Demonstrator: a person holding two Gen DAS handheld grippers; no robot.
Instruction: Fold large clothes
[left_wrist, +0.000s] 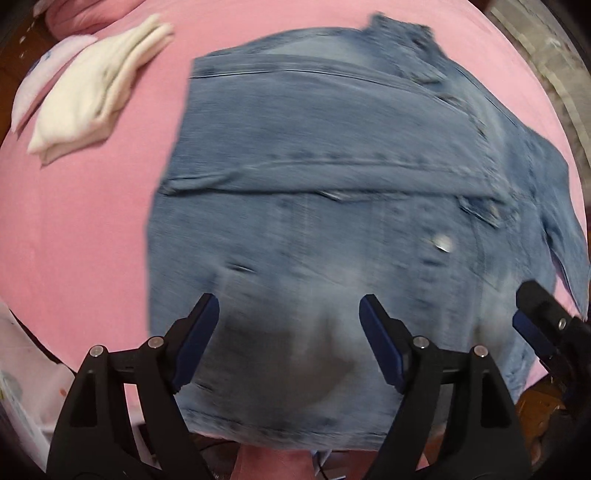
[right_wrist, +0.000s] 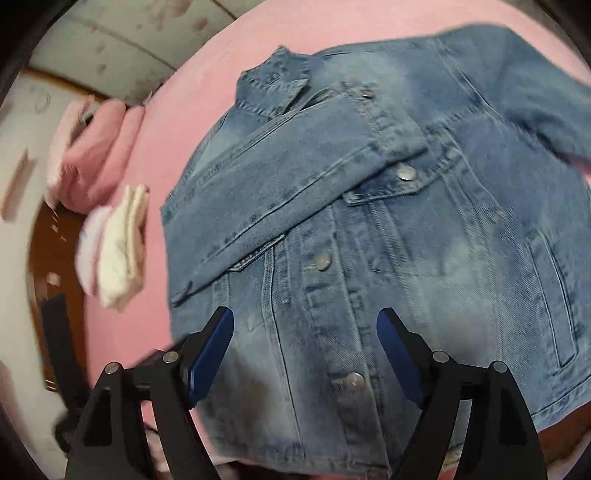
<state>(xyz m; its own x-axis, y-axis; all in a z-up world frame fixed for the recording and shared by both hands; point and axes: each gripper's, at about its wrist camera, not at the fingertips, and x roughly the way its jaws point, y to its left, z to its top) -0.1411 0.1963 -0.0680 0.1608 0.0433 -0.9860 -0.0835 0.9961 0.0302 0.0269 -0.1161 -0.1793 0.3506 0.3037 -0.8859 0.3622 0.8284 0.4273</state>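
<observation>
A blue denim jacket (left_wrist: 314, 177) lies front up on the pink bed sheet (left_wrist: 74, 221), buttons showing. In the right wrist view one sleeve (right_wrist: 280, 184) is folded across the jacket (right_wrist: 443, 258) chest, and the collar points to the far side. My left gripper (left_wrist: 289, 301) hovers open over the jacket's lower part, nothing between its blue pads. My right gripper (right_wrist: 306, 314) stands open above the button placket near the hem, also with nothing in it. One of its fingers (left_wrist: 543, 310) shows at the right edge of the left wrist view.
A folded white cloth (left_wrist: 96, 85) lies on a pale pink one at the far left of the sheet; it appears again (right_wrist: 122, 251) beside a folded pink garment (right_wrist: 92, 155). Brown floor (right_wrist: 48, 240) lies past the bed's edge.
</observation>
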